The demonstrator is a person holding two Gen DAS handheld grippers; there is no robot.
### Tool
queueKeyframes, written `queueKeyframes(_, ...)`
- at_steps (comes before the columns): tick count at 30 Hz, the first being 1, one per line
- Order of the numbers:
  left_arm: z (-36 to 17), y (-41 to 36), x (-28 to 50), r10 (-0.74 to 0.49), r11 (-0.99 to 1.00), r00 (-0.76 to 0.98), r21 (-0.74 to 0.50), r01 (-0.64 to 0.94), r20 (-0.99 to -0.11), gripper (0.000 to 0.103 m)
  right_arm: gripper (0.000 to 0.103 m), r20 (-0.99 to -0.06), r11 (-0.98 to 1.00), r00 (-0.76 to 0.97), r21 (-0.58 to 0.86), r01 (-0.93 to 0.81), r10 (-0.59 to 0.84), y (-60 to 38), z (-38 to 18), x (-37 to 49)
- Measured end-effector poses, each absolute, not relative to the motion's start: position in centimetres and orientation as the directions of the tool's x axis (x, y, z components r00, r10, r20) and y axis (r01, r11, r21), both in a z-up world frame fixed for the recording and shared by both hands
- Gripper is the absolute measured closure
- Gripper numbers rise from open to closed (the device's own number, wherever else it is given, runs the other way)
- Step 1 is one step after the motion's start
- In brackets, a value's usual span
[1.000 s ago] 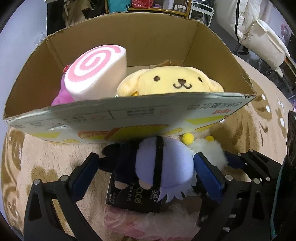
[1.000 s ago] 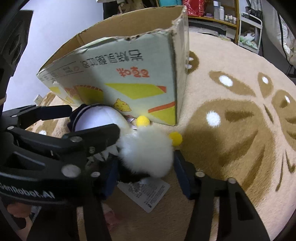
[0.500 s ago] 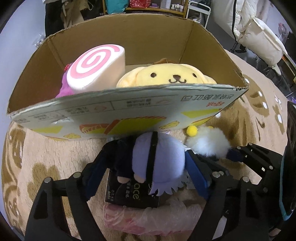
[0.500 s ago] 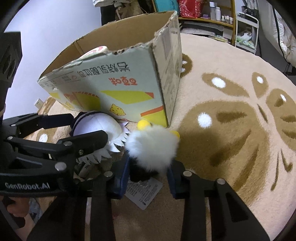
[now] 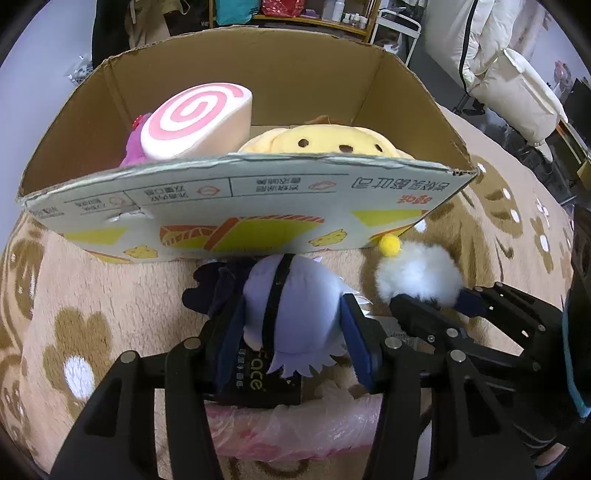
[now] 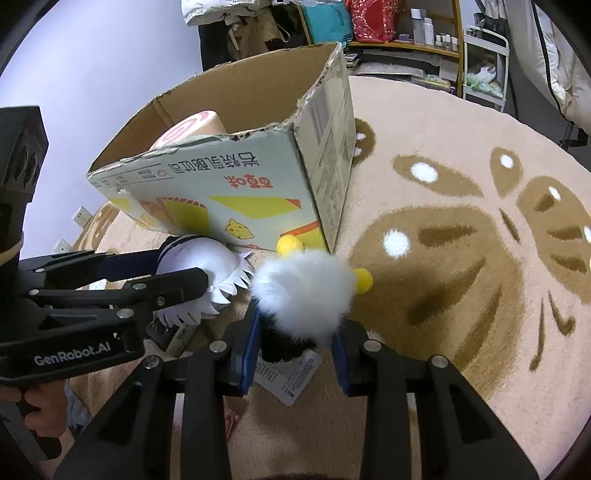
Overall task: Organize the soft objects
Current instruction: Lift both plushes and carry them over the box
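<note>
My left gripper [image 5: 291, 325] is shut on a plush doll with a lavender head [image 5: 291, 295] and dark body, held just in front of the cardboard box [image 5: 236, 192]. My right gripper [image 6: 297, 341] is shut on a fluffy white plush [image 6: 303, 291] with yellow pom-poms, held beside the box's near right corner [image 6: 325, 206]. Inside the box lie a pink-swirl roll plush [image 5: 195, 118], a yellow dog plush [image 5: 321, 142] and a purple plush [image 5: 133, 147]. The white plush [image 5: 417, 273] and right gripper also show in the left wrist view.
A beige and brown patterned carpet [image 6: 461, 258] lies under everything. A black packet [image 5: 258, 384] and a pink plastic-wrapped item [image 5: 288, 428] lie below the left gripper. A paper tag [image 6: 288, 376] hangs under the white plush. Shelves and furniture [image 6: 424, 29] stand behind.
Both grippers have closed from open onto their plushes. Both have lifted and drawn back a little from the box's front wall.
</note>
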State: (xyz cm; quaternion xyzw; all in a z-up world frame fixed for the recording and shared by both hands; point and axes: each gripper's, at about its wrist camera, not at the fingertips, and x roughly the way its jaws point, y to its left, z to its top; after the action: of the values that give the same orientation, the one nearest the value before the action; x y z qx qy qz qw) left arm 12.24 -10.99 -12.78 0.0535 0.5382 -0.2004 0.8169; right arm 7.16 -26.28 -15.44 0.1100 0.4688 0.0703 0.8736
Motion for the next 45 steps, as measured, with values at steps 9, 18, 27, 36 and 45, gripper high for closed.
queueKeyframes(9,-13.0,-13.0,11.3,-0.229,0.918,0.383,-0.068,0.39,-0.895,0.059,0.067,-0.793,0.962,0.563,0.274,-0.012,0.233,-26.6,-14.9,7.0)
queueKeyframes(18,-11.2,-10.8,10.6,-0.222,0.938,0.448,-0.064,0.341,-0.866,0.059,0.068,-0.752,0.952,0.604,0.305,-0.036,0.264,-26.6,-13.1,6.3)
queueKeyframes(27,-8.1,-8.3,8.8,-0.184,0.958,0.549,-0.023,0.287,-0.815,0.059,0.068,-0.7,0.95,0.66,0.304,-0.069,0.272,-26.0,-10.2,4.9)
queueKeyframes(36,-4.0,-7.1,6.8,-0.152,0.967,0.679,0.035,0.254,-0.718,0.059,0.068,-0.611,0.945,0.74,0.309,-0.106,0.282,-25.8,-5.6,3.4)
queueKeyframes(45,0.1,-6.9,6.8,-0.142,0.972,0.778,0.063,0.227,-0.612,0.059,0.068,-0.557,0.944,0.778,0.3,-0.14,0.292,-25.1,-2.5,4.4)
